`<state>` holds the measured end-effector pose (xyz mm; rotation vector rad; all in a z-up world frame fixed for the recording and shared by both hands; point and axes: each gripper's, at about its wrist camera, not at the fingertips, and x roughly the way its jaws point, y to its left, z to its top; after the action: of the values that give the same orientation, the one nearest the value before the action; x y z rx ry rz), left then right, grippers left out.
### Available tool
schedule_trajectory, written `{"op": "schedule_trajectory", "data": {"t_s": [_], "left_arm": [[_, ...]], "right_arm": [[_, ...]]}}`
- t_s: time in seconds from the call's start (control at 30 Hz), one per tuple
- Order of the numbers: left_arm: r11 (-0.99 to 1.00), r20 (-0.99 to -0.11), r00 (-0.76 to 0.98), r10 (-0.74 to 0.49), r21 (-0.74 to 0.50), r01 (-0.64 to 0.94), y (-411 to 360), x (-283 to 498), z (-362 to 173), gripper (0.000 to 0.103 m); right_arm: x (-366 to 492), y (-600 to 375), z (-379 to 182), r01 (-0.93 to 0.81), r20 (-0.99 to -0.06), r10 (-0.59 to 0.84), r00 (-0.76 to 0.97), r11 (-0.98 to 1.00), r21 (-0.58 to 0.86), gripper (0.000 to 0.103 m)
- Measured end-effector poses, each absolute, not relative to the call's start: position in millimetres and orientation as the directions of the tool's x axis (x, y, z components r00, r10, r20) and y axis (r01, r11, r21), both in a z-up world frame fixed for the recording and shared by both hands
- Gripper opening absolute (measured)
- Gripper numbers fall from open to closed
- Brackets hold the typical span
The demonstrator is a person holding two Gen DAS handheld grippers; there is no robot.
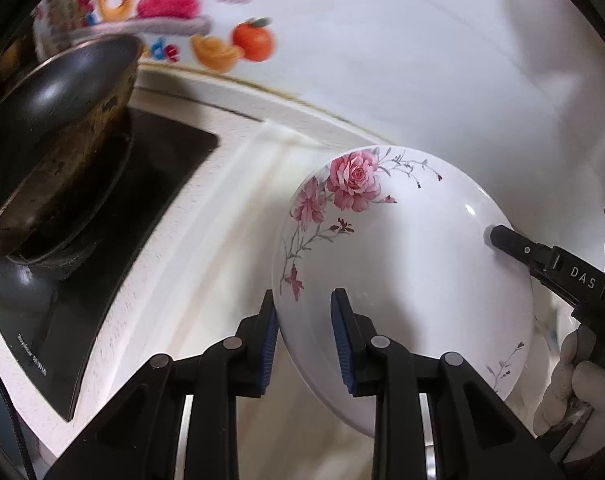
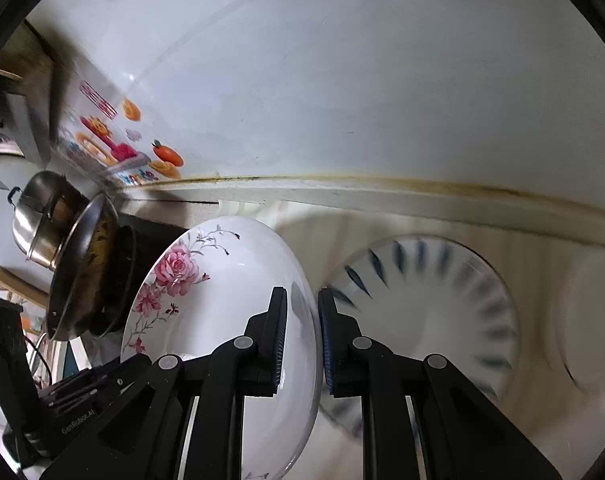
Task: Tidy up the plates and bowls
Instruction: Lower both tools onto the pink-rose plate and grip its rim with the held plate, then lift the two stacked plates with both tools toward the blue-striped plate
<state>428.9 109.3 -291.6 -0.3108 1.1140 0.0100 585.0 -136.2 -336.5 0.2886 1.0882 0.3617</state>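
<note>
Right of the right gripper [image 2: 302, 340], a blue-striped plate [image 2: 442, 312] blurs out. Both grippers straddle the rose plate's [image 1: 402, 280] rim, right clamped; left gripper [image 1: 304, 344] gapped, grip unclear.

Black plastic left gripper [image 1: 304, 344] and right gripper [image 2: 302, 340]: both showing ribbed blue pads [image 1: 344, 340], silver pivot pins, "DAS" lettering; white-gloved hand [image 1: 566, 380] showing.

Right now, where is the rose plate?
The rose plate is off the counter, tilted, gripped at opposite rims by both grippers, right of the wok; in the right wrist view, a blue-striped plate lies behind it.
</note>
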Motion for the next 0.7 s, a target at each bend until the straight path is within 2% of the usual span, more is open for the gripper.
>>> {"op": "schedule_trajectory", "data": {"t_s": [0.33, 0.47, 0.7], "left_arm": [[0.967, -0.880, 0.404, -0.249, -0.250, 0.051, 56, 358, -268, 0.024], [0.957, -0.892, 0.348, -0.290, -0.270, 0.105, 39, 335, -279, 0.024], [0.954, -0.929, 0.243, -0.281, -0.241, 0.181, 14, 315, -317, 0.024]], "right_arm": [[449, -209, -301, 0.002, -0.805, 0.347, 0.482, 0.918, 0.397, 0.017], [395, -236, -308, 0.065, -0.816, 0.319, 0.482, 0.916, 0.396, 0.018], [330, -260, -347, 0.158, -0.852, 0.295, 0.433, 0.906, 0.394, 0.018]]}}
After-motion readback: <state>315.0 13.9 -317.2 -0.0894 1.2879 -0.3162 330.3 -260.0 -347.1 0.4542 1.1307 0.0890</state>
